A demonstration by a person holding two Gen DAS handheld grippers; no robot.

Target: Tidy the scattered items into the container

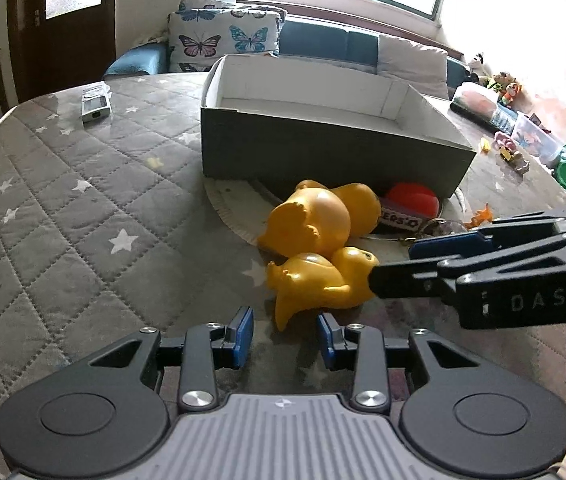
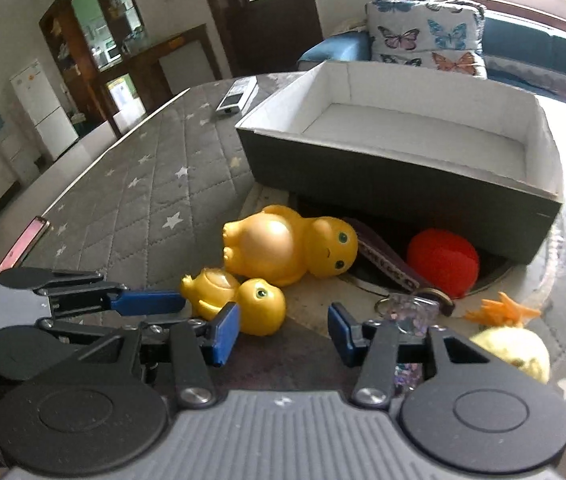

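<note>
Currently both tongs, left tongs (image 1: 285, 334) and right tongs (image 2: 283, 330), hang spread near the small yellow toy (image 1: 319, 280) lying on the table beside the bigger one (image 1: 315, 220), the box (image 1: 323, 148) beyond, so pinching its body squarely seems wise.

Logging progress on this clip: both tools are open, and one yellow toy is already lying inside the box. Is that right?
Not quite. The box is empty; the right wrist view shows its bare white floor. Both yellow toys, the larger one and the smaller one, lie on the quilted cover in front of it. The left tool and the right tool are open.
</note>
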